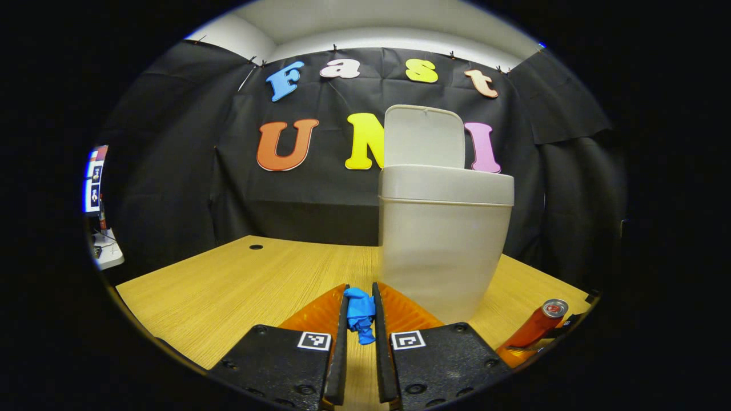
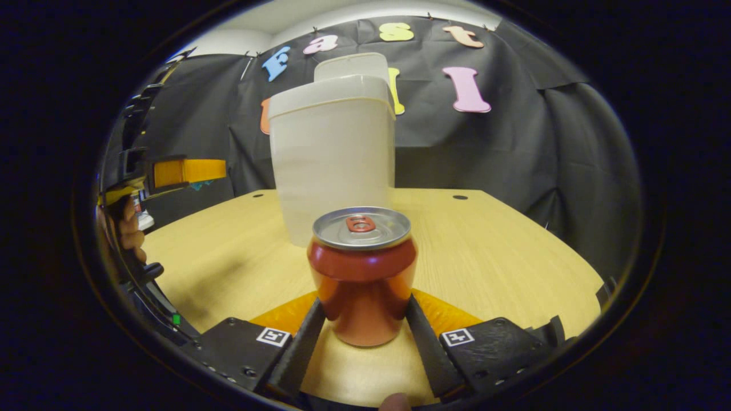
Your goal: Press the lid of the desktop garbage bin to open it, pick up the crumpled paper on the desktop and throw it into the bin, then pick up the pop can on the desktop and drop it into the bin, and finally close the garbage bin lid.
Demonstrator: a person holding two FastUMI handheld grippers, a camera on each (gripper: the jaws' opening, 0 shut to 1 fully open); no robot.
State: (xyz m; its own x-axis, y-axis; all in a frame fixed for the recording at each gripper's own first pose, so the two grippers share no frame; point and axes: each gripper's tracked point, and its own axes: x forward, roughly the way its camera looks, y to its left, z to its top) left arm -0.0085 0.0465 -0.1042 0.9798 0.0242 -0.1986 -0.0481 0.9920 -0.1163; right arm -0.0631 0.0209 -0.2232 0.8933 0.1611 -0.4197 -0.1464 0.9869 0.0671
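In the left gripper view, the left tool [image 1: 360, 311] is clenched on a small crumpled wad of blue paper [image 1: 360, 319], both fingers pressing its sides, and the wad sits lifted above the pale wood-grain table [image 1: 228, 285]. Just ahead and a little to the right of that tool stands the tall, off-white, translucent plastic garbage bin [image 1: 442, 251], upright on the table, with its flat hinged lid [image 1: 424, 136] raised upright at the back of the rim, so the mouth is open. At the lower right edge of that view a red metal pop can [image 1: 537, 326] with a silver top shows beside the bin, looking tilted by the lens. In the right gripper view, the same red pop can [image 2: 362, 274] stands upright on the table [image 2: 502, 257], between the two fingers of the right tool [image 2: 364, 319]; the fingers flank its lower body closely on both sides, but whether they actually press on it I cannot tell. The bin [image 2: 334, 165] rises directly behind the can, well apart from it, with the lid [image 2: 351, 65] standing up behind the rim. At the far left of that view the left tool [image 2: 191, 171] hangs above the table, with a hand [image 2: 130, 228] below it, near the view's edge.
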